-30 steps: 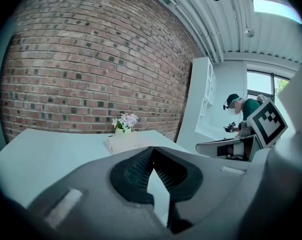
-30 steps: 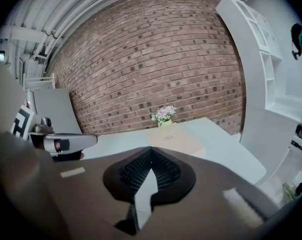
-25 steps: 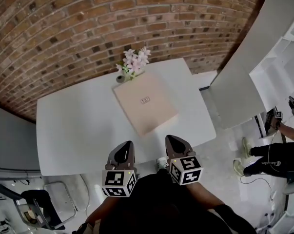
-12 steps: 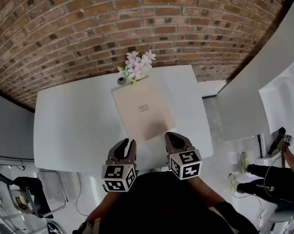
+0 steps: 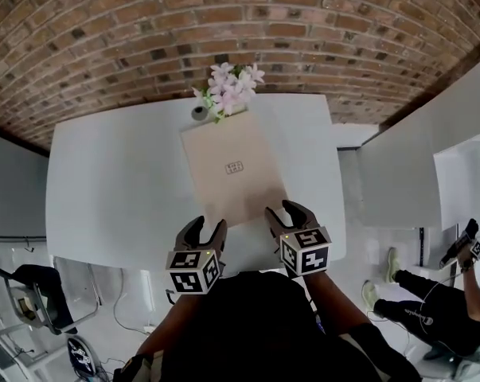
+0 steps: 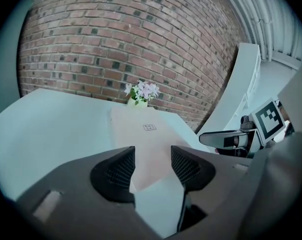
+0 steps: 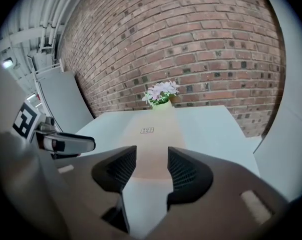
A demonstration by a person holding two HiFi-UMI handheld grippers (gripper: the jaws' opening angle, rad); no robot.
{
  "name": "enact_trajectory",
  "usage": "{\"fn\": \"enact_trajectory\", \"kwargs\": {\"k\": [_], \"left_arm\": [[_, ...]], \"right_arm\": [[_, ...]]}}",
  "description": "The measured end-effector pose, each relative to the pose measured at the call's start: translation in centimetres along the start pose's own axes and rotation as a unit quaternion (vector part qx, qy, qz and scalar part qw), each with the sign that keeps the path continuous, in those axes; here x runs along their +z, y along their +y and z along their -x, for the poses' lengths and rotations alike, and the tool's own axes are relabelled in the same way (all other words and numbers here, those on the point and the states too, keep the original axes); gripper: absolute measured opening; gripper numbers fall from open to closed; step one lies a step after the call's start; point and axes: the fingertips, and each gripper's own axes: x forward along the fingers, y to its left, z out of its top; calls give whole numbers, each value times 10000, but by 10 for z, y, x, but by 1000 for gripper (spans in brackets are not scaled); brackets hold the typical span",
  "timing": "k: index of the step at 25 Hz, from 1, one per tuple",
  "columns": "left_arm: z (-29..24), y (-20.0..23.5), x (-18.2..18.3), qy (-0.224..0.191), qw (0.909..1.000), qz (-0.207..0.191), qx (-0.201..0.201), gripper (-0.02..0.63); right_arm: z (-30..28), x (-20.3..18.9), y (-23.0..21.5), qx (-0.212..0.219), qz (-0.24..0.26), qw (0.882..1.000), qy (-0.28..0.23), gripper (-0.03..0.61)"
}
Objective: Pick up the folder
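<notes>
A flat tan folder (image 5: pixel 233 173) with a small printed label lies on the white table (image 5: pixel 112 181), its near edge toward me. My left gripper (image 5: pixel 207 229) hovers just short of the folder's near left corner, and its jaws are opening with nothing between them. My right gripper (image 5: pixel 289 213) sits at the near right corner, also opening and empty. In the left gripper view the folder (image 6: pixel 145 131) lies ahead beyond the left gripper (image 6: pixel 153 156). In the right gripper view the folder (image 7: pixel 149 136) lies straight ahead of the right gripper (image 7: pixel 152 156).
A small vase of pale pink flowers (image 5: pixel 228 90) stands at the folder's far end, against the brick wall (image 5: pixel 247 30). A grey panel (image 5: pixel 399 165) flanks the table's right side. A seated person (image 5: pixel 431 317) is at the lower right, a chair (image 5: pixel 40 293) at the lower left.
Both grippers have moved forward and down toward the folder's near edge. Their jaws, shut a second ago, now stand apart.
</notes>
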Motion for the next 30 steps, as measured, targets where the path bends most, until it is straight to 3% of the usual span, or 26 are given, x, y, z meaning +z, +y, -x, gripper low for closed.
{"fn": "enact_trajectory", "kwargs": {"k": [16,30], "left_arm": [[-56,26,-34,748,9956,498,275,380],[-79,34,-54,972,9911,896,149,414]], "right_arm": [[-54,-23,-41,237,-134,9962,826,383],[-85,-41,-52,612,-380,9888,1304,422]]}}
